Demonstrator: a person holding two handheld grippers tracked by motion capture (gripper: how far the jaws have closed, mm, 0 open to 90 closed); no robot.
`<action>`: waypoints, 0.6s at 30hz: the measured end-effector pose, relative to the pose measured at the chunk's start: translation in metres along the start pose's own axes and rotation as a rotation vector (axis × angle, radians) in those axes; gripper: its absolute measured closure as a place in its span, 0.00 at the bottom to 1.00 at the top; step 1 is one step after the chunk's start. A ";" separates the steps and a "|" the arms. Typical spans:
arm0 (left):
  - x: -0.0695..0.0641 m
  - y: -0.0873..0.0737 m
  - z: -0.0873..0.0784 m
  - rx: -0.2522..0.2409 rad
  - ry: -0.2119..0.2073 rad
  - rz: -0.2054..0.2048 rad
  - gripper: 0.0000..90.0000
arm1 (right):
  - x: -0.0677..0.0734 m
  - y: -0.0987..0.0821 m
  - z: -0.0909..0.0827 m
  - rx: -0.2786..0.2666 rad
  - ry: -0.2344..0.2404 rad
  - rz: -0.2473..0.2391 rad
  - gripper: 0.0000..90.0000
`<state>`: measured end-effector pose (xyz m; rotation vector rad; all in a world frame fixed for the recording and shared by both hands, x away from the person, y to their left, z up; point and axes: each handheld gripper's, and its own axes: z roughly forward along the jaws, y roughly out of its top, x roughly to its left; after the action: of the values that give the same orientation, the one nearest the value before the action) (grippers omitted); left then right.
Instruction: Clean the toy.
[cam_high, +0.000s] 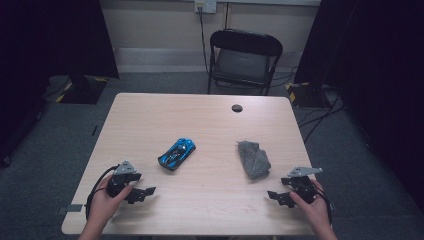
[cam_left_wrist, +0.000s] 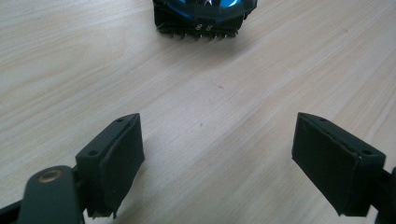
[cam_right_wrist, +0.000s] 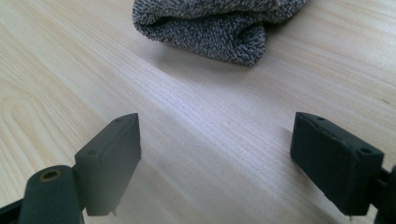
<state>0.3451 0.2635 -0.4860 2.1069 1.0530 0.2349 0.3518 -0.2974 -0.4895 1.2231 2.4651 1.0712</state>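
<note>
Both tongs stand wide with nothing between the jaws: the left gripper (cam_high: 145, 192) rests low near the table's (cam_high: 210, 120) front edge, aimed at the car (cam_high: 177, 153) just ahead, and the right gripper (cam_high: 274, 196) faces the cloth (cam_high: 253, 159) close by. Car and cloth lie apart at mid-table. Neither looks touched, so I judge the work barely begun, with all the grasping left.

The left tool (cam_high: 144, 192) sits at the lower left of the high view, held in the left hand (cam_high: 107, 200), its jaws spread apart and pointing toward frame centre. The right tool (cam_high: 274, 196) mirrors it at the lower right, gripped by the right hand (cam_high: 312, 205), jaws likewise apart with nothing between them.
</note>
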 end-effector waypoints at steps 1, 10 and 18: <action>0.000 -0.001 0.000 0.003 0.001 0.006 0.18 | 0.000 0.000 0.000 -0.003 0.000 0.000 0.18; 0.000 -0.007 0.000 0.004 0.008 0.018 0.18 | 0.001 -0.004 0.001 -0.024 -0.014 -0.021 0.18; 0.002 -0.013 -0.001 -0.020 0.003 0.058 0.17 | 0.003 -0.008 0.001 -0.039 -0.049 -0.052 0.17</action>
<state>0.3384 0.2699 -0.4947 2.1215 0.9886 0.2755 0.3459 -0.2977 -0.4952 1.1532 2.4140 1.0578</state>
